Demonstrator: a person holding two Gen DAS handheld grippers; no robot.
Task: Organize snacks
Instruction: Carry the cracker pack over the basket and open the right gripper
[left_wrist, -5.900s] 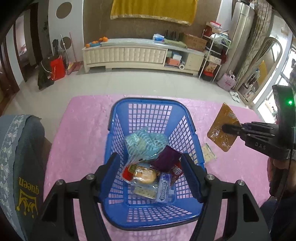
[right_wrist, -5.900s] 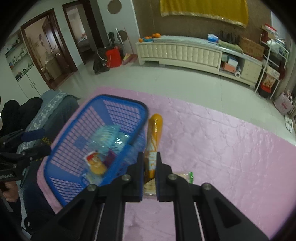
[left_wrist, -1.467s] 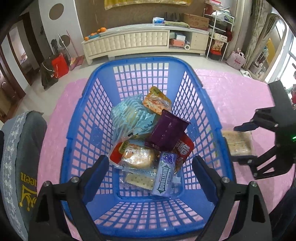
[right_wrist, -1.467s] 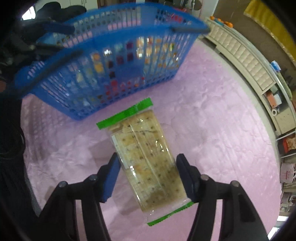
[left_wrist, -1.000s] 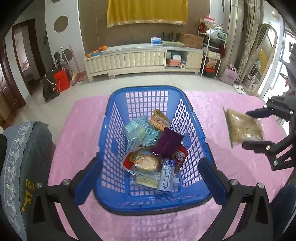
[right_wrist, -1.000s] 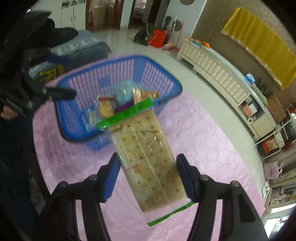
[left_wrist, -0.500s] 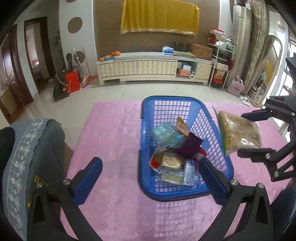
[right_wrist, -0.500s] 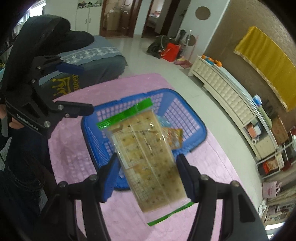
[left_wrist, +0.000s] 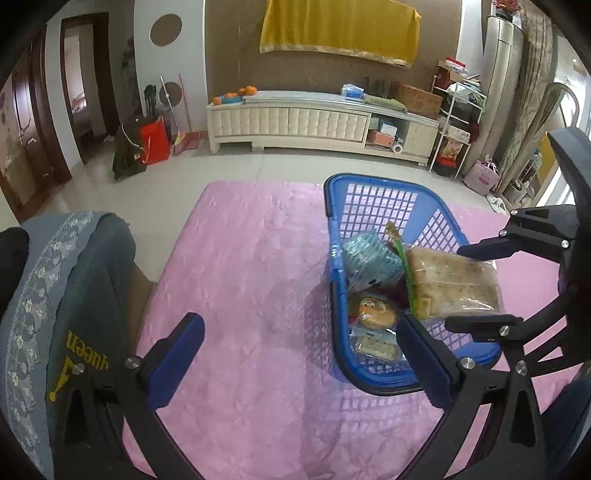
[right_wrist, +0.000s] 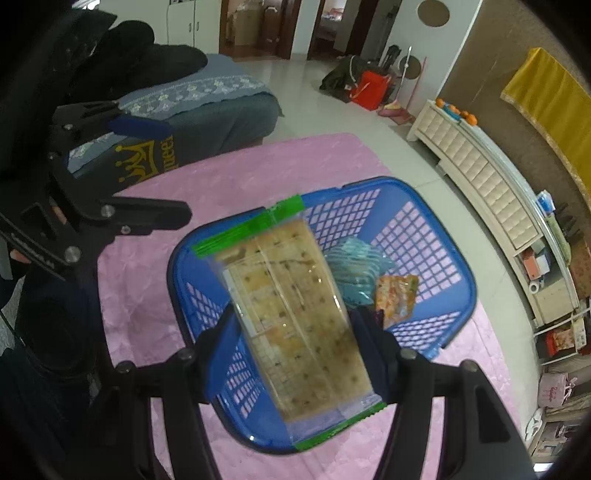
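Observation:
My right gripper (right_wrist: 295, 347) is shut on a clear cracker pack (right_wrist: 291, 310) with green end seals and holds it tilted above the blue basket (right_wrist: 461, 273). In the left wrist view the same cracker pack (left_wrist: 450, 284) hangs over the basket (left_wrist: 336, 236) between the right gripper's fingers (left_wrist: 480, 249). The basket holds several snacks, among them a light blue packet (left_wrist: 365, 258), an orange packet (right_wrist: 395, 299) and a bun packet (left_wrist: 373, 310). My left gripper (left_wrist: 299, 354) stands open over bare pink cloth, left of the basket, with nothing in it.
A pink cloth (left_wrist: 240, 277) covers the table, whose far edge meets tiled floor. A grey-blue cushion printed "queen" (left_wrist: 55, 314) stands close at the table's left edge. A long white cabinet (left_wrist: 288, 122) runs along the far wall.
The right gripper lifted the cracker pack off the cloth and carried it over the basket. The left gripper moved left, so the basket now lies right of its fingers.

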